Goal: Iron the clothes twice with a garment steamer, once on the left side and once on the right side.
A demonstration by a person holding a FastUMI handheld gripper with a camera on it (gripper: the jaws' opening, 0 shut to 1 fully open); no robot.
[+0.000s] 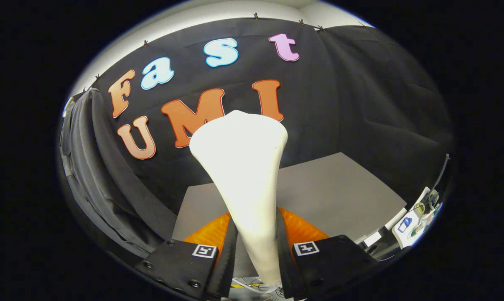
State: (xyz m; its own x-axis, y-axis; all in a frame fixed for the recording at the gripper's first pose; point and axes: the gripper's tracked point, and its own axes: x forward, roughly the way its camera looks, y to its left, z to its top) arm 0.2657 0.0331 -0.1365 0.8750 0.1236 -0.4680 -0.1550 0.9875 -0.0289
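A white garment steamer [245,167] stands up between my fingers, narrow at the handle and flaring to a wide head above. My gripper [256,246] is shut on its handle, with both fingers pressing its sides. A dark grey garment [97,175] hangs to the left, some way off from the steamer head. The steamer head is held in the air, in front of the booth wall and above a grey table [335,192].
The grey table lies ahead and below, its far edge meeting the black cloth wall. A cluttered bench with small items [415,217] sits off to the right. A cable [256,287] runs beneath the steamer handle.
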